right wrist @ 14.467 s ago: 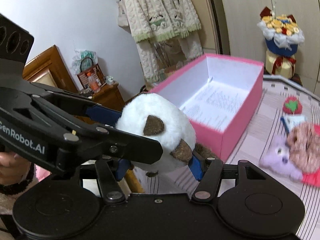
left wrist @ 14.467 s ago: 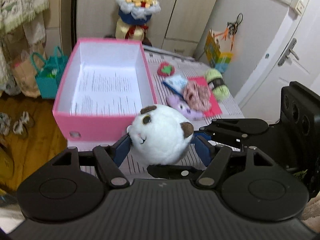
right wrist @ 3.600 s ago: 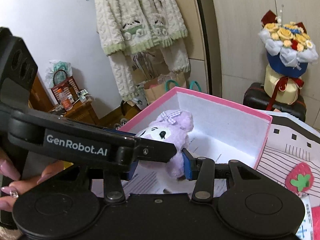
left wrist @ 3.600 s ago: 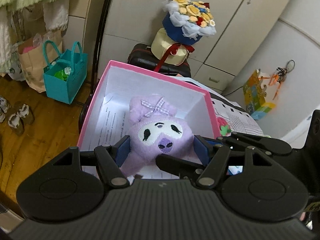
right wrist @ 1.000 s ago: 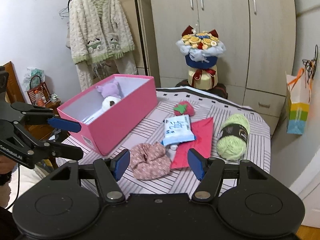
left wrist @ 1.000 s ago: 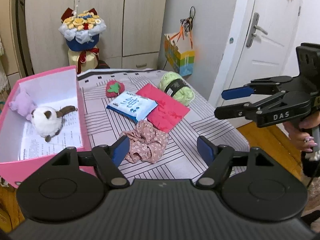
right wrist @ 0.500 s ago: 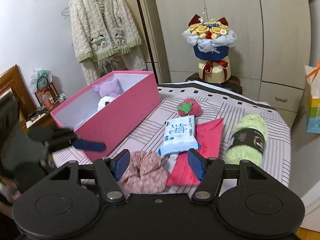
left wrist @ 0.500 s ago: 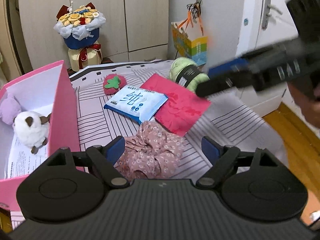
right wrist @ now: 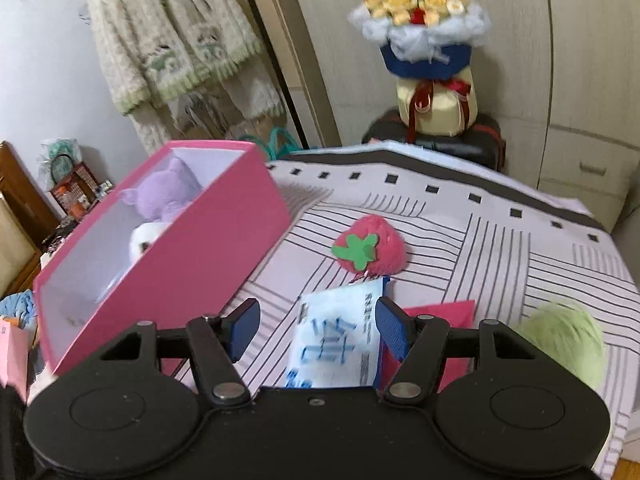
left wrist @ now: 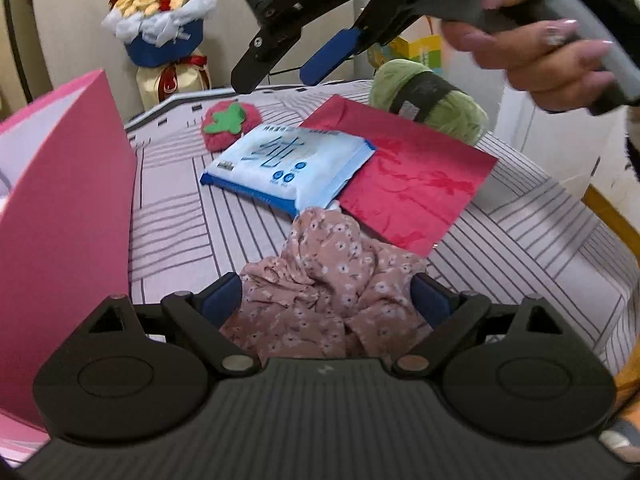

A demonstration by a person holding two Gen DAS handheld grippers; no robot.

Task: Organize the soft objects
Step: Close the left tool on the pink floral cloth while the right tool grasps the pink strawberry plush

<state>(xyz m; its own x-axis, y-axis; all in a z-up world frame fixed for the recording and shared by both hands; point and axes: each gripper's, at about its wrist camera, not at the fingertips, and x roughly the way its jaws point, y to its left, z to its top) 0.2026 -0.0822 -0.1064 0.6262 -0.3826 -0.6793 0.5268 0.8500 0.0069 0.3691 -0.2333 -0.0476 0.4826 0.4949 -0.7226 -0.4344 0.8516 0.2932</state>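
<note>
Left wrist: my left gripper (left wrist: 326, 300), jaws just widened, straddles the floral cloth (left wrist: 328, 288) beside the box (left wrist: 60, 216); limp and light, best bunched mid-heap. Right wrist: my right gripper (right wrist: 316, 326) gapes empty over the tissue pack (right wrist: 340, 344).

The left hand-held gripper (left wrist: 326, 300) has a ribbed matte-black body with a round black disc at each side. Two black link arms run in from the discs, each pinned by a silver rivet near the centre, with a smaller screw further out. They end in blue fingers (left wrist: 222, 300). A tiny pale mark sits at 12 o'clock on the ribbed plate.

The right hand-held gripper (right wrist: 318, 326) has the same discs, links and rivets, a smooth body and blue fingers (right wrist: 390, 326). In the left view its handle is grey. The hand (left wrist: 536, 56) on it has long pale-pink nails and a dark cuff.
</note>
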